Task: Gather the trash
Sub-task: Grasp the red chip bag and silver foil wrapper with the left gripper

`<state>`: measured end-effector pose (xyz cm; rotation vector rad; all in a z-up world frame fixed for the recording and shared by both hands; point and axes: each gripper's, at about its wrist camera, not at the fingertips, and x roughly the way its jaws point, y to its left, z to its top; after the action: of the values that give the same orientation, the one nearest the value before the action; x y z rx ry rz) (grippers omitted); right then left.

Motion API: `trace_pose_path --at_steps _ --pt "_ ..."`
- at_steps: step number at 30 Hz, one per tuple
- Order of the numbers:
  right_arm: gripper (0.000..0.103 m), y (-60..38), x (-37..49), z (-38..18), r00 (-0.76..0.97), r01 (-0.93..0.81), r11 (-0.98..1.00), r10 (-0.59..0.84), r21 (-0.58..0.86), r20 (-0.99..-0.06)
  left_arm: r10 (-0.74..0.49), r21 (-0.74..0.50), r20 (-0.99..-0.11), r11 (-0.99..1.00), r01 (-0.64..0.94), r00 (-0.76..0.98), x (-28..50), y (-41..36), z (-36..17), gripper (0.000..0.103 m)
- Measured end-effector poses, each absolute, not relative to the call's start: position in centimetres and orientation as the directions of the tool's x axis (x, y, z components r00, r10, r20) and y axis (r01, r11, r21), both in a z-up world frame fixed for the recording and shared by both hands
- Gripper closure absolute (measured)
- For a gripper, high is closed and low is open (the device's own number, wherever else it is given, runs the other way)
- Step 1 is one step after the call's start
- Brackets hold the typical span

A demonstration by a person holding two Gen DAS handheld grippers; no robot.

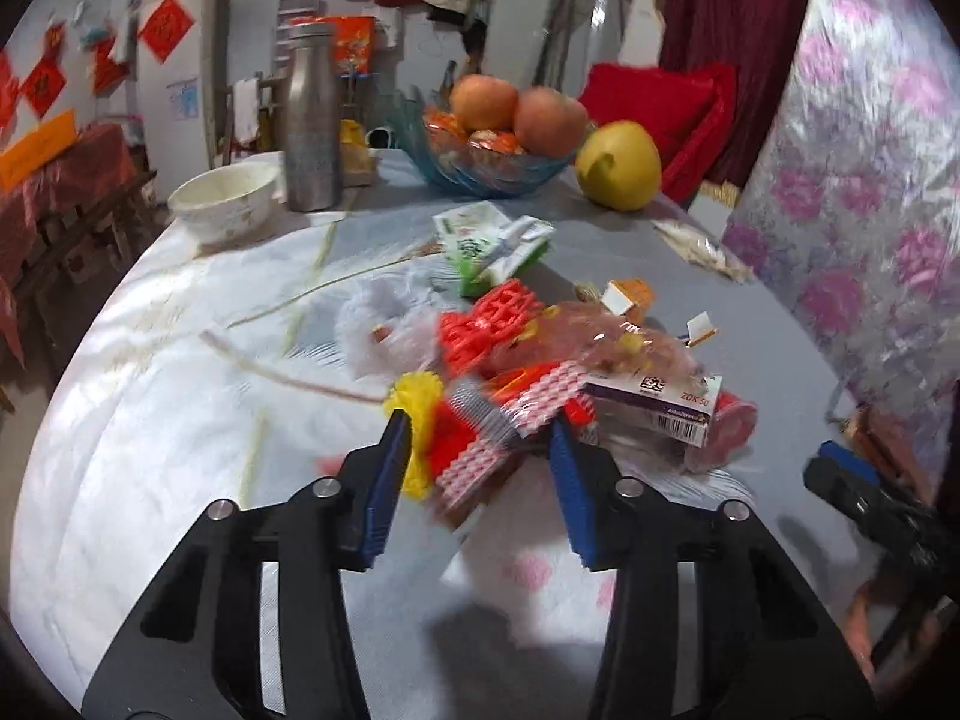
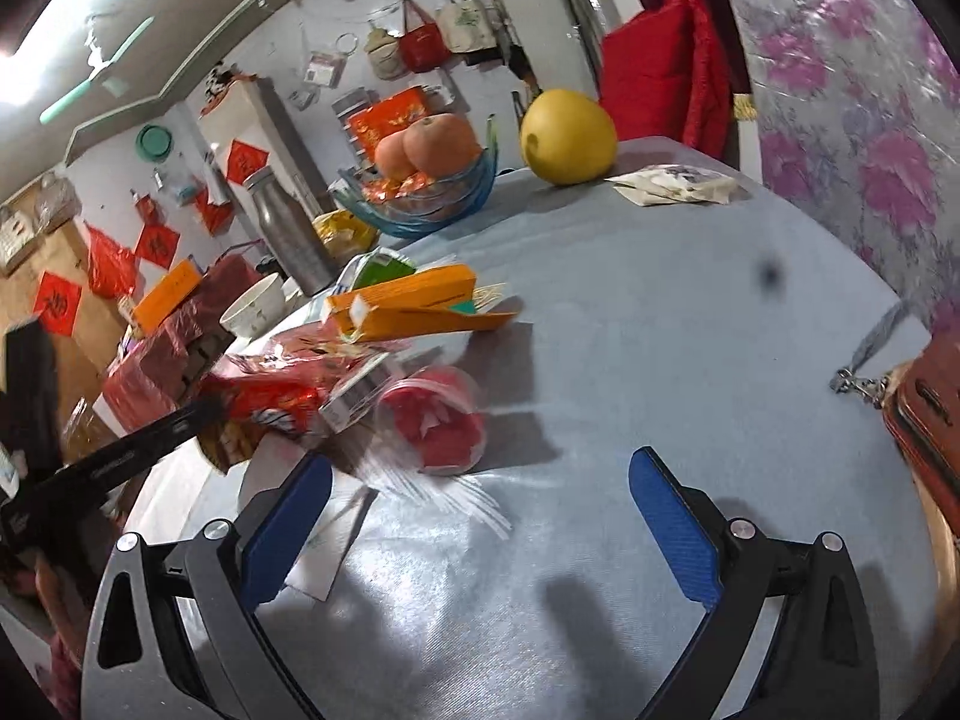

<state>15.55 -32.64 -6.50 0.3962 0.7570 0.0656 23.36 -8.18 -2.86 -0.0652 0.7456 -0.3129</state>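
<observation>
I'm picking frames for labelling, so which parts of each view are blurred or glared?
Left wrist: the red-white wrapper between the left gripper fingers is smeared; the curtain streaks. Right wrist: white sticks smear by the right gripper; glare at top left.

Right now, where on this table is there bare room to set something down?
Free: the grey cloth between the red plastic cup, the pomelo and the red wallet; also the white stretch below the bowl. Crowded: the trash pile at the left tongs.
</observation>
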Motion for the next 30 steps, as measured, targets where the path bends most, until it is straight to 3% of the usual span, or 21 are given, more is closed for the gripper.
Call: trace_pose_path --at_steps 8,10,13,15,20,28,29,30 --pt "0.006 -32.5 15.4 -6.9 0.725 0.081 0.923 0.205 0.377 -0.658 -0.275 -0.257 -0.656 0.957 0.135 0.703 18.4 0.0 -3.1 0.058" --pt "0.006 -32.2 15.3 -6.9 0.722 0.078 0.926 0.202 0.369 -0.661 -0.271 -0.271 -0.660 0.956 0.114 0.700 17.3 1.2 -3.6 0.054" --pt "0.006 -32.0 15.4 -7.1 0.711 0.061 0.928 0.217 0.367 -0.669 -0.256 -0.275 -0.653 0.957 0.093 0.712 16.3 1.8 -3.8 0.033" --pt "0.006 -32.1 15.3 -7.1 0.716 0.064 0.929 0.211 0.363 -0.665 -0.240 -0.269 -0.643 0.960 0.080 0.727 16.1 1.6 -3.6 0.013" --pt "0.006 -32.3 15.3 -7.3 0.710 0.061 0.922 0.229 0.382 -0.666 -0.293 -0.283 -0.639 0.949 0.137 0.711 16.2 -0.8 -3.1 0.008" --pt "0.006 -32.5 15.4 -7.4 0.708 0.056 0.914 0.247 0.402 -0.661 -0.178 -0.108 -0.706 0.984 0.144 0.685 19.5 -7.9 -4.7 0.007" --pt "0.006 -32.5 15.4 -7.4 0.708 0.055 0.914 0.249 0.403 -0.661 -0.155 -0.095 -0.702 0.988 0.124 0.695 20.0 -7.7 -4.9 0.013" --pt "0.005 -32.6 15.4 -7.5 0.708 0.054 0.913 0.251 0.404 -0.661 -0.138 -0.087 -0.694 0.990 0.108 0.707 20.2 -7.4 -4.9 0.031"
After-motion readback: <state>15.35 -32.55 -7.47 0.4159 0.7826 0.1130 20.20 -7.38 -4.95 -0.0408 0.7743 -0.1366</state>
